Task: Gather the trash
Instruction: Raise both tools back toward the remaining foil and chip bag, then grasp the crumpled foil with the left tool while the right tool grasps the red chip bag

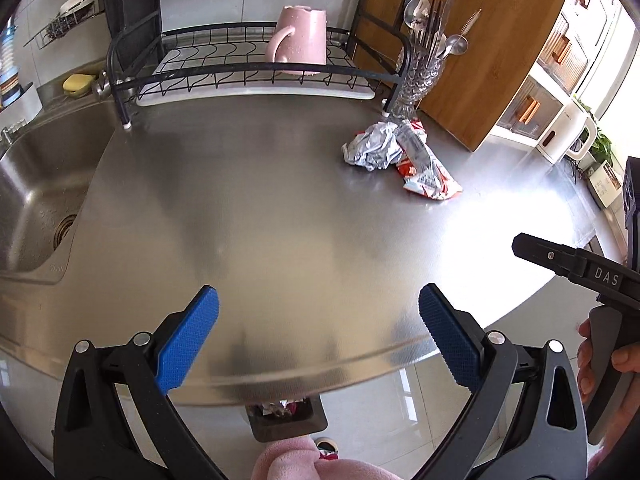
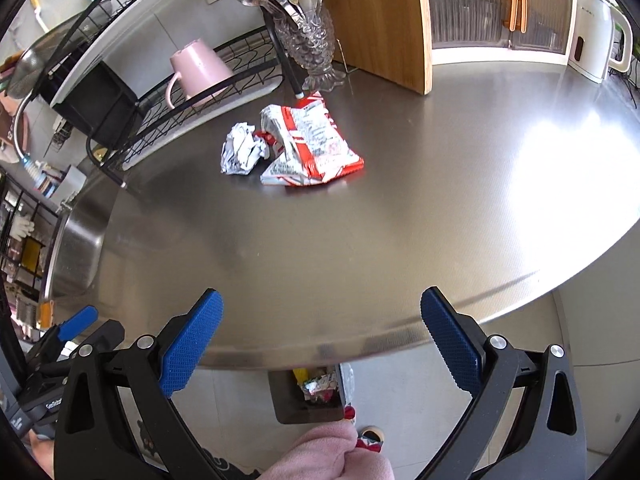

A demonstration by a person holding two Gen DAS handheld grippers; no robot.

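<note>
A crumpled silver foil wrapper (image 1: 374, 147) and a red-and-white snack bag (image 1: 426, 168) lie together on the steel counter (image 1: 280, 208), far right of centre. They also show in the right wrist view, the foil wrapper (image 2: 243, 149) left of the snack bag (image 2: 310, 148). A dark trash bin (image 1: 286, 416) with wrappers inside stands on the floor below the counter's front edge; it also shows in the right wrist view (image 2: 308, 398). My left gripper (image 1: 319, 332) is open and empty over the front edge. My right gripper (image 2: 322, 334) is open and empty too.
A black dish rack (image 1: 256, 68) with an upturned pink mug (image 1: 298, 40) stands at the back. A glass cutlery holder (image 1: 418, 80) and a wooden board (image 1: 480, 48) stand behind the trash. A sink (image 1: 36, 200) lies left. A white kettle (image 1: 568, 136) stands far right.
</note>
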